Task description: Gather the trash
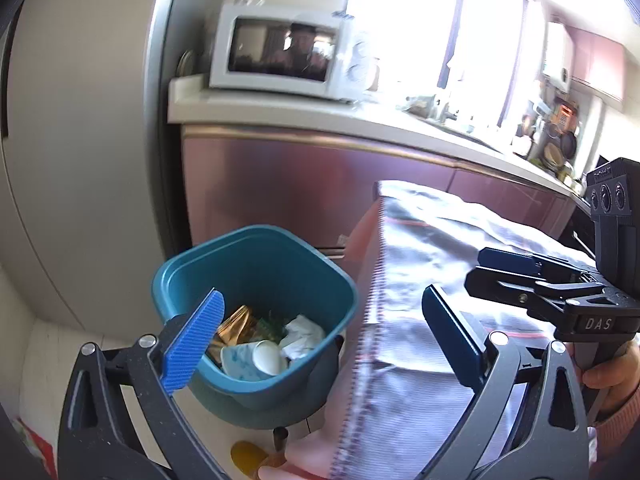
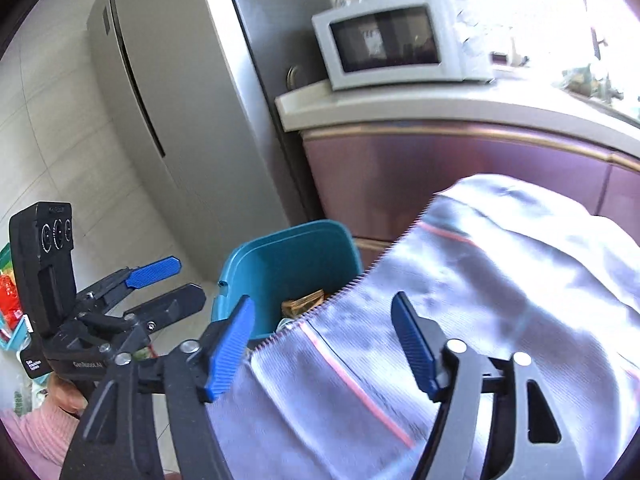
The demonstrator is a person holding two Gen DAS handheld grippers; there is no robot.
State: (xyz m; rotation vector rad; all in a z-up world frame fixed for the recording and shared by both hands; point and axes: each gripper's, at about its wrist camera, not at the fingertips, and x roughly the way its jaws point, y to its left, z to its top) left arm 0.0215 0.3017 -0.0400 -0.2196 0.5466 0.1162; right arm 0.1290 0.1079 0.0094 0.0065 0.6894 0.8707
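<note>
Teal bin [image 1: 256, 280] lower centre already held wrappers, cup, tissue. Silver bag [image 1: 420, 280] at right, apparently unbinned. Left gripper [image 1: 320, 336] & right gripper [image 2: 324, 344] fingers apart, nothing clamped.

Bin [image 1: 256, 256]: smooth teal plastic. Bag [image 2: 500, 280]: shiny silver foil, serrated edge. Finger pads [image 1: 192, 344]: ribbed blue plastic. Cabinet fronts [image 1: 300, 188]: glossy maroon.
</note>
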